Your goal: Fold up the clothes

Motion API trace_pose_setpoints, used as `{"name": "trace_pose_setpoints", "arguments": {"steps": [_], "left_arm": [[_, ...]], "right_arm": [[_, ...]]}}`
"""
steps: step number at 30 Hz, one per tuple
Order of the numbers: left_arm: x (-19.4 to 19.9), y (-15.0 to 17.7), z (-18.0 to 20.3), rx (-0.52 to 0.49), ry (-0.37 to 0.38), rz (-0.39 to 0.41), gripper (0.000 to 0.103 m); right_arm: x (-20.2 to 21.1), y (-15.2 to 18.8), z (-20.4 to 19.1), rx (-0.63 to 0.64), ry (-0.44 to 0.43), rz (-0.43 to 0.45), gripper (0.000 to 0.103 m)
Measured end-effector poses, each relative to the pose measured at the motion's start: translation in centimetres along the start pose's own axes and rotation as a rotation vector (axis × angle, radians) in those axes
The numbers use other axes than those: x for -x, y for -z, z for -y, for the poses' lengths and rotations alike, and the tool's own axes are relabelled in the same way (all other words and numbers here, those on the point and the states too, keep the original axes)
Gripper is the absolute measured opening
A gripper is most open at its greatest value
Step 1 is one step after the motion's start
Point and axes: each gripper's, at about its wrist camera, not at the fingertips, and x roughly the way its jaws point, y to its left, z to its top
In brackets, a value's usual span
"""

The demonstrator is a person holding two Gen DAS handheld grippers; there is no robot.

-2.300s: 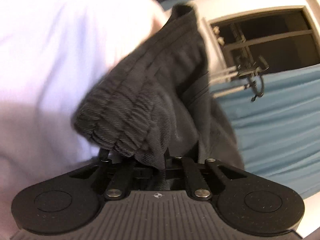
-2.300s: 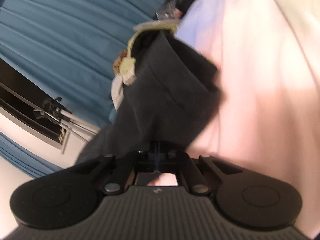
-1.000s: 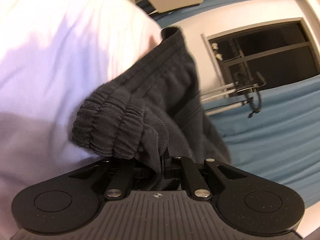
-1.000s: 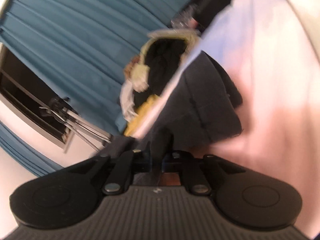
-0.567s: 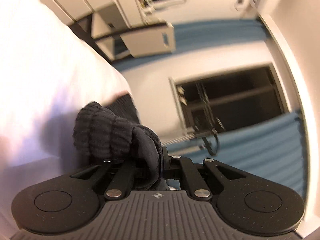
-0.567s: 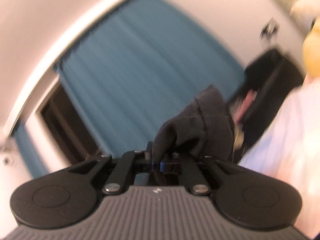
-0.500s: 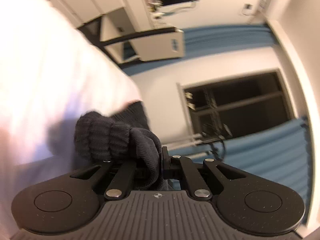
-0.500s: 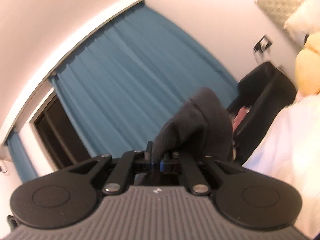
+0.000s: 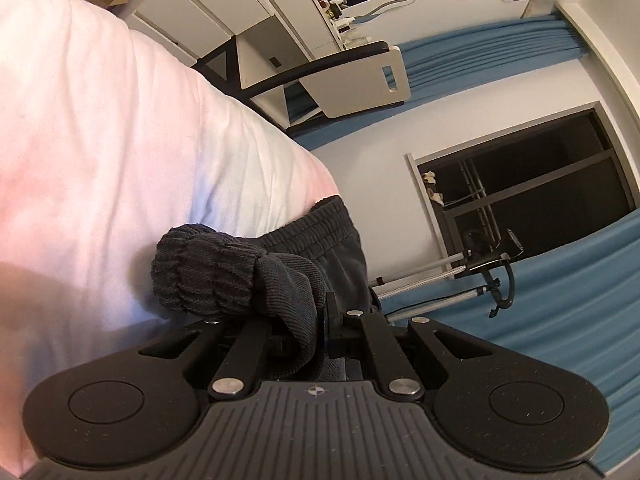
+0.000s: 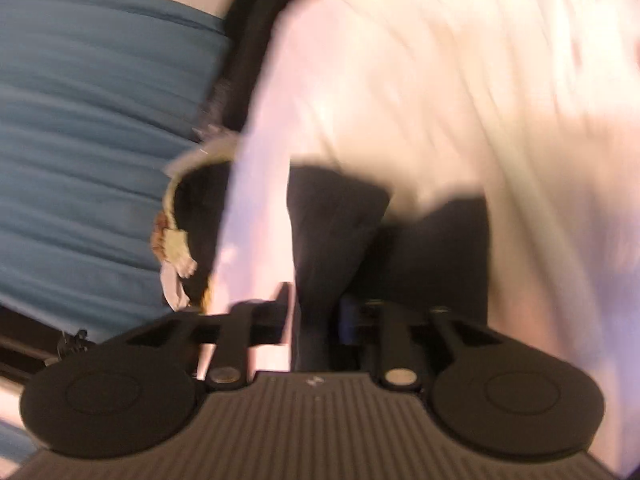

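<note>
Left gripper (image 9: 324,320) is clamped tight on a bunched fold of one dark garment (image 9: 224,276), which sits at the edge of the white bedding (image 9: 120,140). Ribbed, gathered fabric bulges over the left finger, hiding the pads; an elastic waistband section (image 9: 320,224) lies just beyond on the bedding. How the rest of the garment lies cannot be told; it drops out of sight below the gripper body.

Right gripper (image 10: 314,312): jaws are opening, with dark cloth (image 10: 332,232) between them. That view is heavily motion-blurred, so contact between pads and cloth cannot be confirmed; a gap shows beside the left finger (image 10: 284,300). The cloth rests on the bedding and runs down behind the gripper, its outline smeared.

Count: two grippers, one per view; one dark garment as far as can be judged, though whether both views show the same piece is not certain. A heap of mixed items (image 10: 176,240) beside the bed is too blurred to identify. Blue curtains (image 9: 580,300) and one dark window (image 9: 528,184) stand behind.
</note>
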Motion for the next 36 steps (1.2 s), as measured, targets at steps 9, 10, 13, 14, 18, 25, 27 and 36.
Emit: {"name": "trace_pose_setpoints", "arguments": {"steps": [9,10,13,14,18,25,27,36], "left_arm": [[-0.2,-0.2,-0.3,0.026,-0.013,-0.01,0.007],[-0.2,-0.2,-0.3,0.028,-0.014,-0.01,0.007],[-0.2,-0.2,-0.4,0.033,-0.018,-0.013,0.007],[-0.2,-0.2,-0.4,0.032,-0.02,-0.014,0.007],[-0.4,-0.3,-0.5,0.019,-0.024,-0.024,0.007],[-0.6,-0.7,-0.5,-0.04,-0.045,-0.061,0.015],[-0.7,-0.9,-0.8,-0.036,-0.036,-0.073,0.015],[1.8,-3.9,2.5,-0.276,0.101,-0.166,0.007]], "right_arm": [[3.4,0.5,4.3,-0.093,0.199,0.022,0.073],[2.8,0.5,4.7,-0.082,0.229,0.013,0.072],[1.2,0.7,4.6,-0.059,0.177,-0.006,0.068],[0.4,0.9,4.6,-0.04,0.135,-0.022,0.066],[-2.5,1.7,2.8,0.143,0.149,-0.066,0.066],[-3.0,2.2,2.9,0.144,0.15,-0.037,0.011],[-2.1,1.9,1.9,0.125,0.098,-0.005,0.007],[6.8,0.6,-7.0,0.334,-0.227,0.264,0.006]]}}
